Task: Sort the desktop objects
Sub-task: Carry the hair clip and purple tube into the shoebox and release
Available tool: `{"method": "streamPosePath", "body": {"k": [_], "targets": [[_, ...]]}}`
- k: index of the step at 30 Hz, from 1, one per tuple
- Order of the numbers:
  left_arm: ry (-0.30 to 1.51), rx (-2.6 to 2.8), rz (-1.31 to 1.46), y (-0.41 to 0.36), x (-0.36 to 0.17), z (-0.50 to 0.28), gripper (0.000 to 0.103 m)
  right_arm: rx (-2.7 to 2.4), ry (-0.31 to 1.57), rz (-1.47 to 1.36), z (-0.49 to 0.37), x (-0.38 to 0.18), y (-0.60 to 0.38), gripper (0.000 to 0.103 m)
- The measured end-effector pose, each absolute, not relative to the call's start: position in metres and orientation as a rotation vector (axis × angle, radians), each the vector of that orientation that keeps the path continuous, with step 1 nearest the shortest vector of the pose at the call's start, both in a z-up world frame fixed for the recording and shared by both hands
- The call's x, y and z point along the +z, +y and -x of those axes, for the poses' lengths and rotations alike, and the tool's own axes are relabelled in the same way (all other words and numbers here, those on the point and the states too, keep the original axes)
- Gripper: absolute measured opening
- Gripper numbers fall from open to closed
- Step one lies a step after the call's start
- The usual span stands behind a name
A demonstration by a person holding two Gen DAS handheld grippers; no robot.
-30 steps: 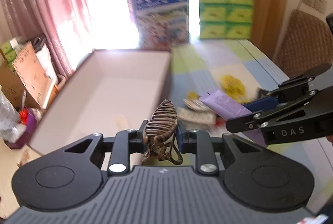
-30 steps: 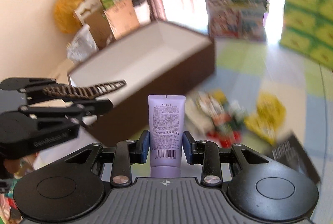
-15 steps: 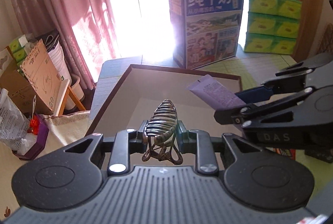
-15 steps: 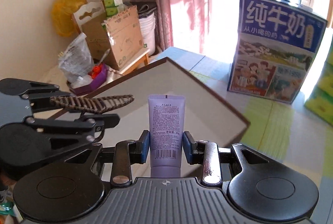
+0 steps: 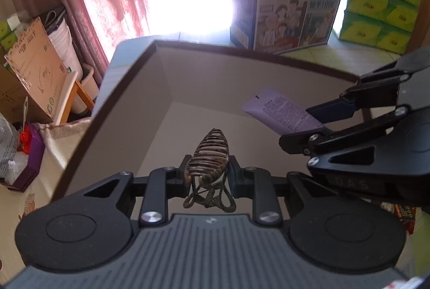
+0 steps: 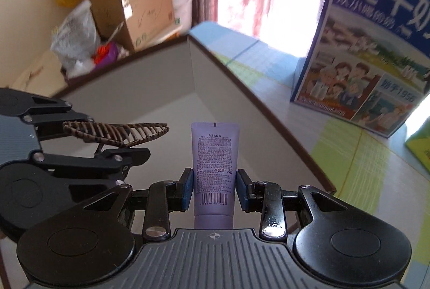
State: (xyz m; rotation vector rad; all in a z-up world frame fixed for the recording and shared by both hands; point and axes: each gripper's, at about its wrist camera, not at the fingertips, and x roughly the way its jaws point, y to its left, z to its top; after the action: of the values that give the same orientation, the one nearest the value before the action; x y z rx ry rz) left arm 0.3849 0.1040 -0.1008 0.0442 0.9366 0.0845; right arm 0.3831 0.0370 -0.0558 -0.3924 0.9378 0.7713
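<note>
Above the open box (image 5: 166,90), near its far left corner, both grippers hang side by side with their loads. The left gripper (image 5: 207,176) pinches a brown striped hair clip (image 5: 211,154) between its pads; the right gripper (image 6: 214,188) pinches a lilac tube (image 6: 215,168) around its lower body, the crimped end pointing ahead. The box floor showing beneath them looks bare, so neither item is dropped in yet. By my judgement, the carry is nearly done: what remains is to lower, release both, then fetch whatever else waits on the table (image 6: 357,143) beside the milk carton (image 6: 376,52).
</note>
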Motion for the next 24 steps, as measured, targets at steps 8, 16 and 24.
{"method": "streamPosePath", "body": {"k": [8,16,24], "targets": [[1.003,0.087,-0.04,0.111,-0.126,-0.405,0.022,0.756,0.98,0.472,-0.398,-0.075,0.04,0.031],[1.035,0.106,-0.062,0.111,-0.138,-0.419,0.023,0.742,0.999,0.511,-0.4,-0.081,0.046,0.031],[1.026,0.119,-0.103,0.111,-0.136,-0.417,0.051,0.758,0.977,0.493,-0.399,-0.078,0.043,0.046]]}}
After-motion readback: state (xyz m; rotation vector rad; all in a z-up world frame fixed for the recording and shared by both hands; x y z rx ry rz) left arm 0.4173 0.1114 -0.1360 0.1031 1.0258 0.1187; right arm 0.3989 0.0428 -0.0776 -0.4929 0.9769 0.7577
